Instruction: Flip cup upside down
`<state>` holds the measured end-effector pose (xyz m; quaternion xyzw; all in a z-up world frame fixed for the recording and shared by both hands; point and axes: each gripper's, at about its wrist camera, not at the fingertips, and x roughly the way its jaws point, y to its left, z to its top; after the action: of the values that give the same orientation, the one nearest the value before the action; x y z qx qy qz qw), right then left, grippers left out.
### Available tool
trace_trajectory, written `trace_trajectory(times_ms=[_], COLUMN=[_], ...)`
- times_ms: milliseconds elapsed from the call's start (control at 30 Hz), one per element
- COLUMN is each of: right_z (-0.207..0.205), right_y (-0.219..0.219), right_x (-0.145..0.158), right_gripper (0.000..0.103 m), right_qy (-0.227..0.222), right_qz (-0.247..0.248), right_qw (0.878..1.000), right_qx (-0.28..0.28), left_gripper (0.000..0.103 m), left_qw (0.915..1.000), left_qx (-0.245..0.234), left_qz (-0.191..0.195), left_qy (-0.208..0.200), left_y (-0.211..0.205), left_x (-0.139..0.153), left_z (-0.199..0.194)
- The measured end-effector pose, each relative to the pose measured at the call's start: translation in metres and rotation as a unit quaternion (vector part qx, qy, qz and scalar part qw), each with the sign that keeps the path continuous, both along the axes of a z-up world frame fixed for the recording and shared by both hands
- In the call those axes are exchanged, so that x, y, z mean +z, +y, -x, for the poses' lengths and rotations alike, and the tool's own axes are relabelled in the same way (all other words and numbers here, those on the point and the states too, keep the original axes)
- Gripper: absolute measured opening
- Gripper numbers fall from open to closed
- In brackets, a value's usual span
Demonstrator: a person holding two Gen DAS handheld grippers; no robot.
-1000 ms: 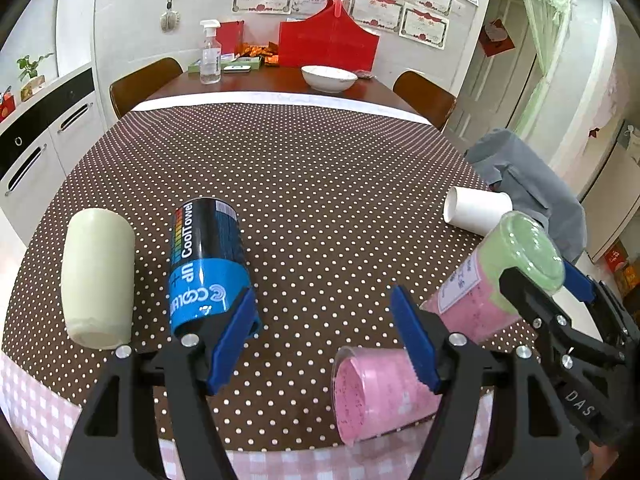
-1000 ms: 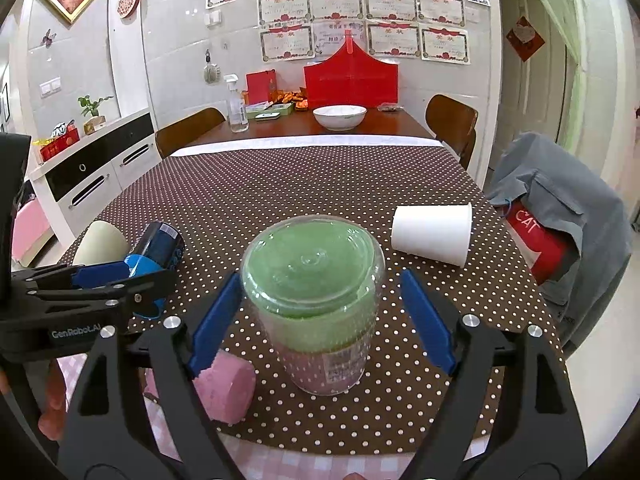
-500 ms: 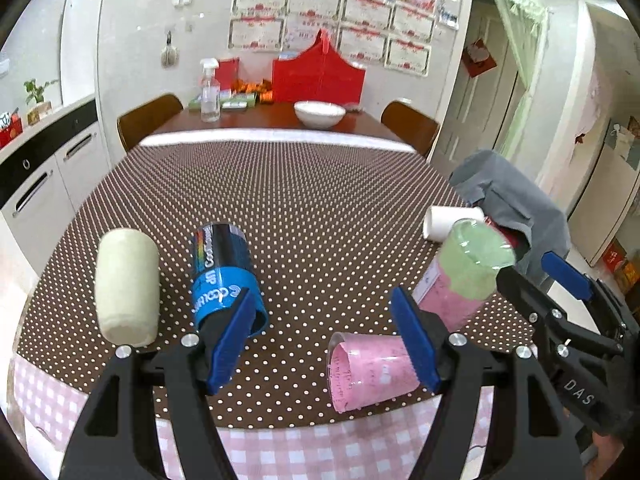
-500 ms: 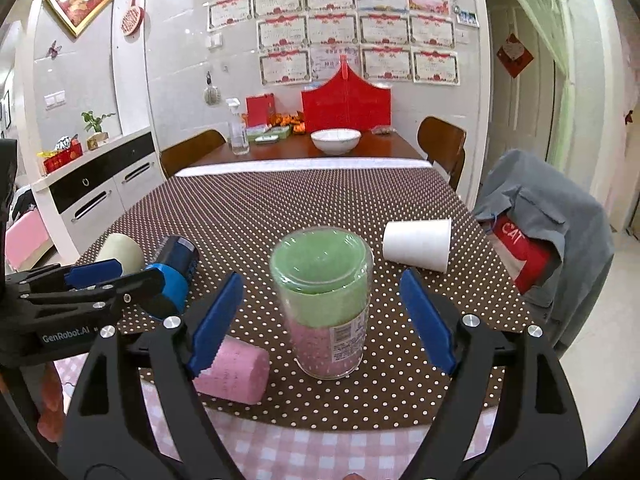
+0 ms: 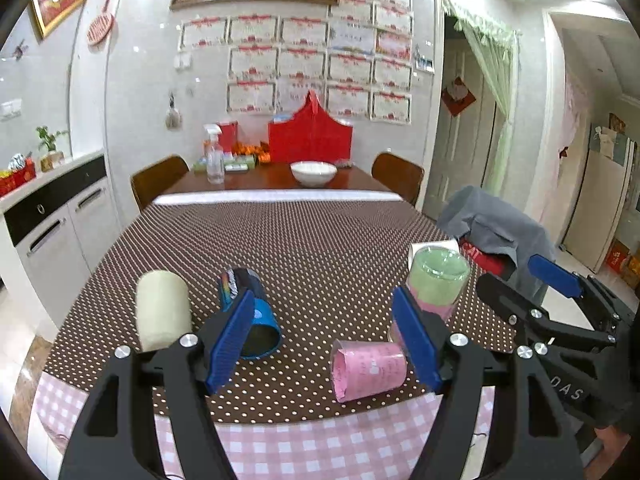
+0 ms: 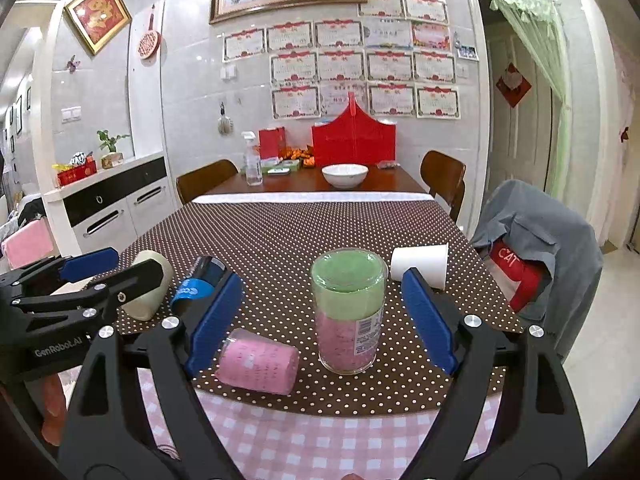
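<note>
Cup (image 6: 349,309): clear plastic, green layer over pink, standing on end near the table's (image 6: 304,232) front edge toward its right corner, wide end downward as far as can be judged, so the flip is looking finished. Right gripper (image 6: 322,318) is hanging short of it, blue fingers (image 6: 427,322) spread wide to either side, touching nothing; the gap suggests a release, not a grasp. Left gripper (image 5: 324,340) is hovering off the front edge, likewise spread and carrying nothing.

Pink cup (image 6: 258,361): lying on its side at the front edge, just left of the standing cup. Blue can (image 5: 250,316) and cream cup (image 5: 162,310): both lying on their sides toward the front left corner. White paper cup (image 6: 420,262): lying on its side near the right edge, behind the standing cup. All appear to be waiting their turn.

Views: the right wrist camera is showing the standing cup whole, base on the cloth; the left wrist camera is hiding its lower part behind a blue finger, yet is showing the pink cup's open mouth and the can's hollow end.
</note>
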<state>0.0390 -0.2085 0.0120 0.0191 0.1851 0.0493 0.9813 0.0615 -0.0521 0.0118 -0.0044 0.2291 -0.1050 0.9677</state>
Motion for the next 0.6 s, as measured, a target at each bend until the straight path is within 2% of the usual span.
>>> trace_trajectory(times_ms=[133, 433, 600], right_z=[0.014, 0.041, 0.046], right_y=[0.002, 0.006, 0.008], right_x=[0.006, 0.013, 0.016], right_gripper=[0.084, 0.087, 0.089], right_qy=[-0.021, -0.055, -0.072], right_qz=[0.000, 0.006, 0.007], right_qw=[1.000, 0.998, 0.997], right_qx=[0.000, 0.003, 0.001], left_gripper=[0.075, 0.075, 0.076], left_qw=[0.9994, 0.9971, 0.9932], left_qx=[0.002, 0.023, 0.034], left_qz=[-0.007, -0.009, -0.028], left_qy=[-0.034, -0.072, -0.108], left_y=[-0.002, 0.000, -0.003], left_x=[0.007, 0.015, 0.021], left_z=[0.019, 0.048, 0.060])
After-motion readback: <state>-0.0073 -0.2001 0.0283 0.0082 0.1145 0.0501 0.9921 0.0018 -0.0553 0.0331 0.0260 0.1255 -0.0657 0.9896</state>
